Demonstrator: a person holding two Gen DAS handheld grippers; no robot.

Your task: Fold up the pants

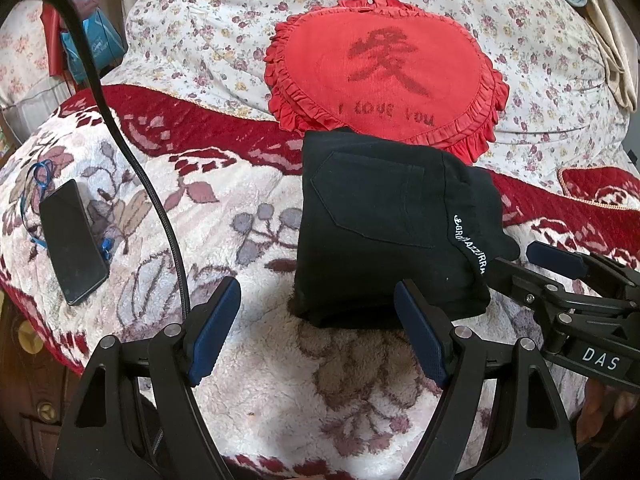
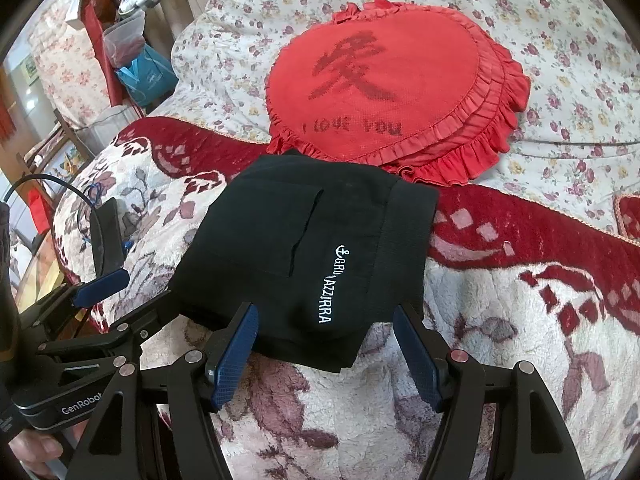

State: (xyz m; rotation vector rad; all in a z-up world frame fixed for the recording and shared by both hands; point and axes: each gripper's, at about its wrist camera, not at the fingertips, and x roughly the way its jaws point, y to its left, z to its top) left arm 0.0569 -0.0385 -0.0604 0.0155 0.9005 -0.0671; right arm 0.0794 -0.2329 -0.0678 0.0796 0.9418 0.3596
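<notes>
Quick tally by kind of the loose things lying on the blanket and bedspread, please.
Folded black pants: 1
Red heart cushion: 1
Black phone: 1
Total: 3

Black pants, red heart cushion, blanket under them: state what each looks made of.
Black pants: likely a matte cotton-type knit or twill; dull, lint-specked surface, stitched pocket, white embroidered lettering.
Red heart cushion: seemingly woven cotton, faded; visible weave, gathered ruffle edge.
Blanket: plush fleece, probably synthetic; fuzzy pile softens its floral pattern.
</notes>
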